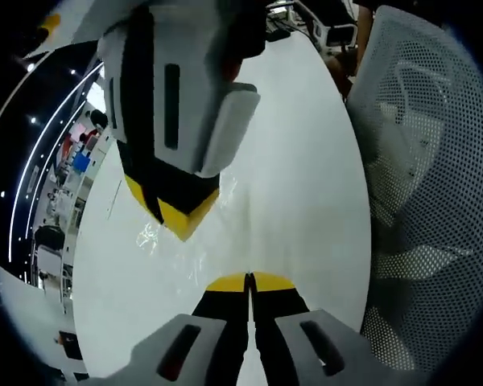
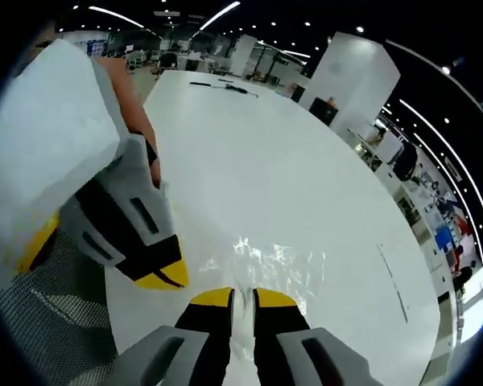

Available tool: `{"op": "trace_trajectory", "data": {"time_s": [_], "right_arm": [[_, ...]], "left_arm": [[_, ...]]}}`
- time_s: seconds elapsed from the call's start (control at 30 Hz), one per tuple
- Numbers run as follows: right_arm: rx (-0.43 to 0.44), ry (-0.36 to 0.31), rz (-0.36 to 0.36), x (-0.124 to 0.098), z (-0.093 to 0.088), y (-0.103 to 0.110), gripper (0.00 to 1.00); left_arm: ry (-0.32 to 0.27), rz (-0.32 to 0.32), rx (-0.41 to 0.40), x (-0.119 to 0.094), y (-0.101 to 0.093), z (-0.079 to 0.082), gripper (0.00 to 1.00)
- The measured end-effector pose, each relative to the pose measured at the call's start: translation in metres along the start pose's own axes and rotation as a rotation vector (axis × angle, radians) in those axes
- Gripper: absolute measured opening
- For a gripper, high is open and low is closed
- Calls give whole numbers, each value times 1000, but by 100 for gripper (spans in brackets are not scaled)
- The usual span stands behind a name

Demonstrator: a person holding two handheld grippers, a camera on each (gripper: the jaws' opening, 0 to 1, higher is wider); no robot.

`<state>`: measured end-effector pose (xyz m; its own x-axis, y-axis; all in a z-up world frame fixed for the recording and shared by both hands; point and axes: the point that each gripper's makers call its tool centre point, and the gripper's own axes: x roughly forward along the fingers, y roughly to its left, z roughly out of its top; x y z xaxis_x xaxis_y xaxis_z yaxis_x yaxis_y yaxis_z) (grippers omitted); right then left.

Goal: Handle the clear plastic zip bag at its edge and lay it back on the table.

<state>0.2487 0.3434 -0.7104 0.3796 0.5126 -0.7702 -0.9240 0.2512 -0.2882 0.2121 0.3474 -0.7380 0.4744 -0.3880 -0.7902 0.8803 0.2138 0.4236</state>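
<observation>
Clear plastic, glinting with creases, the zip bag (image 2: pixel 266 261) is lying on the white table (image 2: pixel 306 161), its near edge running in at six o'clock between the jaws of the right gripper (image 2: pixel 243 299), which are pinching it with a slim gap. In the left gripper view the bag (image 1: pixel 185 241) is spreading at twelve o'clock from the left gripper (image 1: pixel 249 283), whose jaws are pressed together, seemingly on its edge. Lowering both edges level and slack before releasing would likely be keeping the film flat. The two grippers are facing each other across the bag, a mesh chair (image 1: pixel 419 201) standing at three o'clock.
</observation>
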Motion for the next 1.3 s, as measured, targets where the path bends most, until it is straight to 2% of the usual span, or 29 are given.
{"op": "trace_trajectory", "data": {"time_s": [0.17,0.3,0.57,0.9,1.3], "right_arm": [[11,24,-26,7,-9,-6,0],[53,38,-34,6,-14,-9,0],[16,29,-79,3,-14,-22,0],[-31,-36,-125,-6,14,-30,0],[-64,-75,-162,-14,31,-41,0]], "left_arm": [[-35,-17,26,-4,-6,3,0],[-68,-37,38,-9,-10,7,0],[-134,-78,37,-19,-14,22,0],[-119,-86,10,-9,-17,19,0],[-92,-101,-15,-2,-23,9,0]]}}
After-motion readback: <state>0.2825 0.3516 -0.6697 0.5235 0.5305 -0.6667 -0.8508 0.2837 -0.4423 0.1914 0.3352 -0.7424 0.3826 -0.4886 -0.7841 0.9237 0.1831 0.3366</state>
